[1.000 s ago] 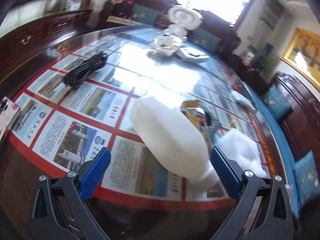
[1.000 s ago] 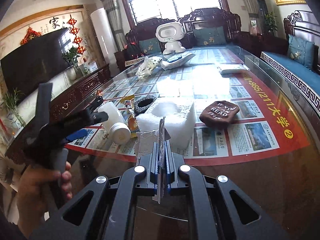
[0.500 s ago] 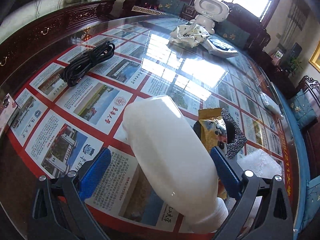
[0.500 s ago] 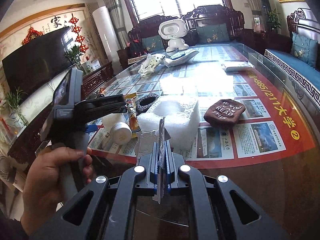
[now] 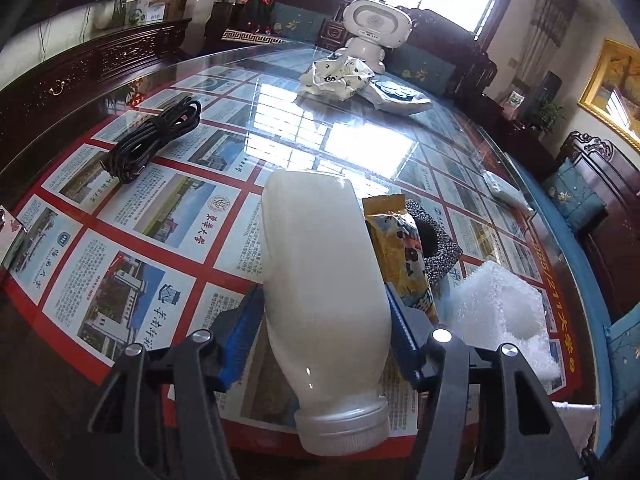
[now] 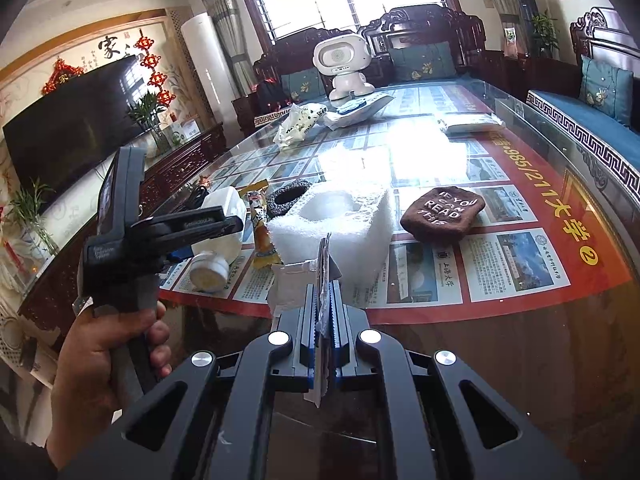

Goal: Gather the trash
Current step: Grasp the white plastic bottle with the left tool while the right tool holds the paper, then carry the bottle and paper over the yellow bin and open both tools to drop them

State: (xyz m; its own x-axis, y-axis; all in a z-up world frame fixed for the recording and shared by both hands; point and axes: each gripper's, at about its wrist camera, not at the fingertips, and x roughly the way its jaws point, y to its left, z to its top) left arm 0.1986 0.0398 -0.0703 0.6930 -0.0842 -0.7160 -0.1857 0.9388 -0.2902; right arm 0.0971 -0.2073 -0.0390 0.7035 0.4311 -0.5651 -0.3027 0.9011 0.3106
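Sunlight from the big window is glaring off a long glass-topped table [image 5: 120,216] in a sitting room, with printed posters lying under the glass and dark carved seats with blue cushions standing around it. On the far end a white robot toy [image 6: 344,66] is standing, with a crumpled patterned bag [image 5: 336,78] lying just in front of it. A coiled black cable [image 5: 154,138] is resting well apart to the left in the left wrist view.

Nearer, a white foam block [image 6: 344,224] is sitting on the table, with a black ring-shaped sponge [image 6: 288,196] touching its far side and a brown cloth with white lettering [image 6: 442,212] lying to its right. A yellow snack wrapper [image 5: 402,256] is lying between the foam and a white plastic bottle [image 5: 324,288].

The left gripper [image 5: 324,304], held by a hand [image 6: 104,364], is closing its blue pads on the bottle; its jaws have just been closing and are now pressing on both sides of the bottle's body about halfway in. The bottle is lying on its side near the table's near edge, its capped end pointing toward the camera.

The right gripper [image 6: 324,300] is pinching fully together on a thin, flat scrap of torn packaging [image 6: 322,280], which is standing on edge between the pads above the near rim of the table.
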